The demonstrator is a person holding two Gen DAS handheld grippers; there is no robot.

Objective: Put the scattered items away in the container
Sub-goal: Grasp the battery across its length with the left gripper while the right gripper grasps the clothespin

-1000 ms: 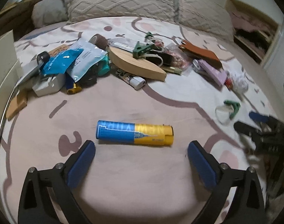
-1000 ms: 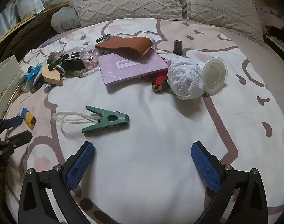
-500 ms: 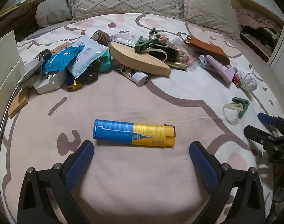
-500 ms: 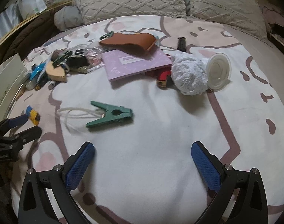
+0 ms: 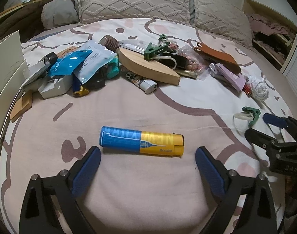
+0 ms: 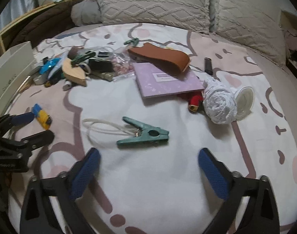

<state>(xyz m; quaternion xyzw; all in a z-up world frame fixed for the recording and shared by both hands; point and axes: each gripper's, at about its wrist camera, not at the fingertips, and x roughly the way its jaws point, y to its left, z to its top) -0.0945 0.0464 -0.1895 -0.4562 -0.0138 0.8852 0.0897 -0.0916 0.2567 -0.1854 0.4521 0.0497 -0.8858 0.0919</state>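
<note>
1. Hovering low over blue-and-yellow lighter (image 5: 141, 142) on bedspread (image 5: 129, 185): left gripper (image 5: 147, 164), jaws just narrowing a little yet wide, gripping nothing; lined up, likely, for a lengthwise pinch. Showing white container (image 5: 6, 74) at the left edge.
2. Closing slightly, holding nothing: right gripper (image 6: 149, 165), short of green clip (image 6: 143, 133). Revealing purple notebook (image 6: 168, 81) and white wad (image 6: 219, 105), half hidden in the other view.
</note>
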